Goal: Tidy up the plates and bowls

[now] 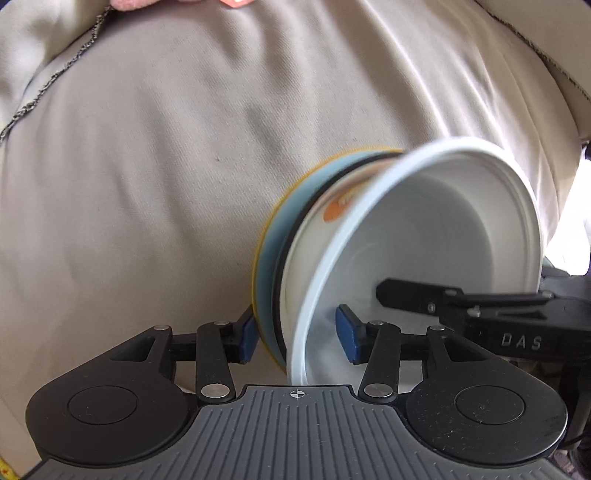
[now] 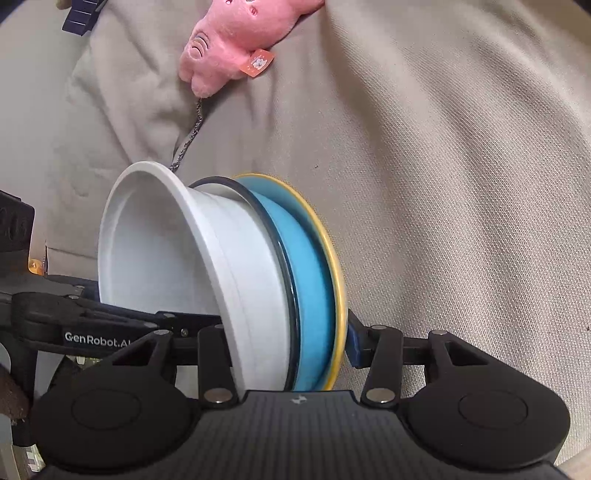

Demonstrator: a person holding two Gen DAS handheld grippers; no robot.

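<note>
A stack of dishes stands on edge above a beige cloth: a white bowl, a black-rimmed white dish behind it, and a blue plate with a yellow rim. My right gripper is shut on the stack. One blue pad presses the yellow rim; its other finger reaches inside the bowl. My left gripper straddles the stack's lower edge with its jaws open. Its right pad stands clear inside the bowl, and its left pad sits beside the plate.
Wrinkled beige cloth fills the background in both views. A pink plush toy with an orange tag lies on it beyond the dishes. A dark blue object shows at the top left corner.
</note>
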